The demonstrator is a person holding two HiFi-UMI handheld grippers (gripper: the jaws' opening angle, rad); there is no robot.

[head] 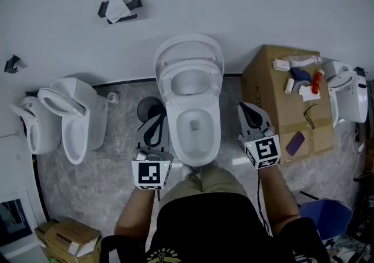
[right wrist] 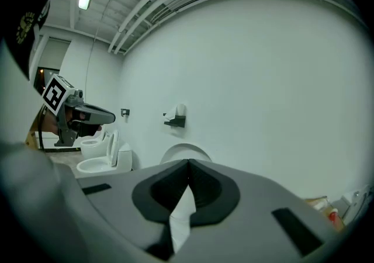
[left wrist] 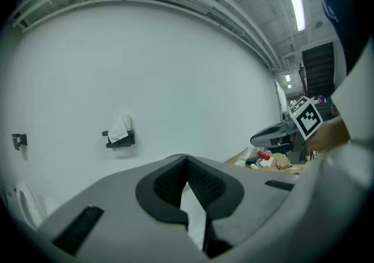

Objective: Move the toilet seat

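- White toilet seat (head: 165, 80) stands raised behind the bowl (head: 196, 139), leaning back twd the lid (head: 188, 44) and wall (head: 263, 4).
- L gripper (head: 155, 118) sits just left of bowl, R gripper (head: 248, 108) just right of it. Both have jaws pressed together w/ nothing between, and neither touches the seat.
- Progress: no hold on seat yet. Seat is up, so prob. lowering is what's left, but can't be sure.
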